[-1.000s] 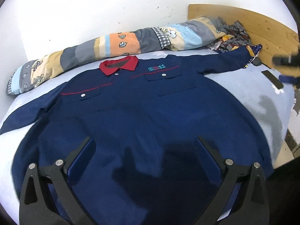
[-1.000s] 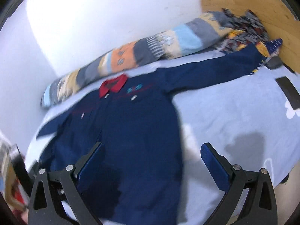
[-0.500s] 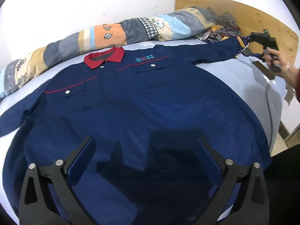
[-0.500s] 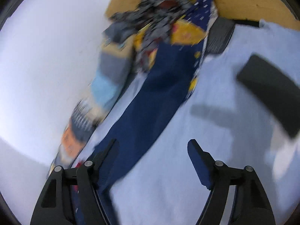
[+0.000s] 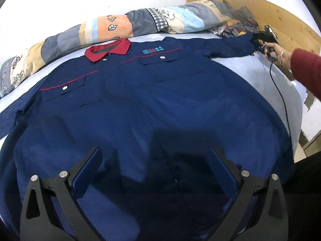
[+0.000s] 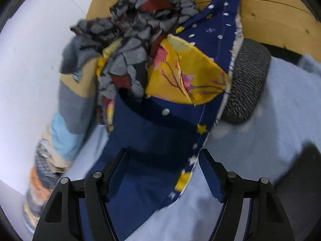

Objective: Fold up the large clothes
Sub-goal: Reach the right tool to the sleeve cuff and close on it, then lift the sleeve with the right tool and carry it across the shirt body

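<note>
A large navy work shirt [image 5: 150,92] with a red collar [image 5: 108,49] lies spread face up on the bed, both sleeves stretched out. My left gripper [image 5: 154,148] hovers open above the shirt's lower front, nothing between its fingers. A person's hand in a red sleeve [image 5: 305,66] holds my right gripper [image 5: 258,38] at the end of the shirt's right sleeve [image 5: 226,46]. In the right wrist view, the right gripper [image 6: 163,150] straddles the navy cuff [image 6: 152,136]. Its jaws stand apart, and the pads do not visibly pinch the cloth.
A rolled patchwork quilt [image 5: 120,28] runs along the white wall. Crumpled patterned clothes [image 6: 140,20] and a starry blue-and-yellow cloth [image 6: 190,76] lie against the wooden headboard [image 5: 280,14]. Nearby on the pale blue sheet [image 5: 260,74] sit a grey mesh object [image 6: 246,84] and a dark flat item [image 6: 301,170].
The right gripper swung from over the shirt's body to the far sleeve end and dropped onto the cuff, its jaws narrower than before. The left gripper barely moved.
</note>
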`<action>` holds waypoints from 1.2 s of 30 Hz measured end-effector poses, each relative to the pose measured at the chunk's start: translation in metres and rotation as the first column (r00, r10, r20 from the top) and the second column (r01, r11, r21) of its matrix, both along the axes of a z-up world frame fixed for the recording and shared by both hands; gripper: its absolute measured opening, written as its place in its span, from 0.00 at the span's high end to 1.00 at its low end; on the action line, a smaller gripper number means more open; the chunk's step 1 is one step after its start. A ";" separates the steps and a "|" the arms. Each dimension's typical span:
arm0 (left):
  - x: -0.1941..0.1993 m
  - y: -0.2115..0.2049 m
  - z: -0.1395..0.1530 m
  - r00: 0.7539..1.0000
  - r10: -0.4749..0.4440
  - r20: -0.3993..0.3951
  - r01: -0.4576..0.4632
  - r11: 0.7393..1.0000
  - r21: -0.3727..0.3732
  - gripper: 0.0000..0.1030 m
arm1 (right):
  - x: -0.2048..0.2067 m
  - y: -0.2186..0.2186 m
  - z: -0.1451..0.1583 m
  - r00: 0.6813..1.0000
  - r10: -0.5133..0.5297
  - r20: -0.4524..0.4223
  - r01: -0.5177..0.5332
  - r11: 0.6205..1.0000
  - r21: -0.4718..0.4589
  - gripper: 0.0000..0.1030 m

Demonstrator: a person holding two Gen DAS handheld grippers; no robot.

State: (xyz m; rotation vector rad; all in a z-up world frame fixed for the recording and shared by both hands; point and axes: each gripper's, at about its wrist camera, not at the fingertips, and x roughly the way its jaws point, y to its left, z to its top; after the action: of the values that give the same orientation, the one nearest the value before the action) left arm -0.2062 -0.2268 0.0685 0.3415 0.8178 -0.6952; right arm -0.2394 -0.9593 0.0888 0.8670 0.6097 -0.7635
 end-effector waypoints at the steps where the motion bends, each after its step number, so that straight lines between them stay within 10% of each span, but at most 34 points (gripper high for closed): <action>1: -0.001 -0.001 -0.001 1.000 -0.004 -0.001 0.004 1.000 0.004 0.00 | 0.003 -0.002 -0.001 1.000 -0.004 -0.013 0.004 1.000 -0.006 0.30; 8: -0.005 -0.003 0.002 1.000 -0.015 0.010 0.015 1.000 0.004 0.00 | 0.007 0.018 0.020 0.999 0.040 0.000 -0.040 0.995 -0.086 0.93; 24: -0.003 0.015 0.033 0.999 0.037 0.039 -0.033 0.996 -0.077 0.00 | 0.007 0.120 0.151 0.944 0.250 0.214 -0.214 0.960 -0.179 0.94; 36: 0.001 0.069 0.053 0.993 0.113 0.022 -0.108 0.983 -0.145 0.00 | 0.103 0.345 0.324 0.764 0.561 0.319 -0.485 0.825 -0.290 0.94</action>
State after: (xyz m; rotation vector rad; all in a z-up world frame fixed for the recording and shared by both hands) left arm -0.2052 -0.1575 0.1215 0.1746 0.7475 -0.6396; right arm -0.1362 -0.6143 0.4133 0.5979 0.3796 -0.1144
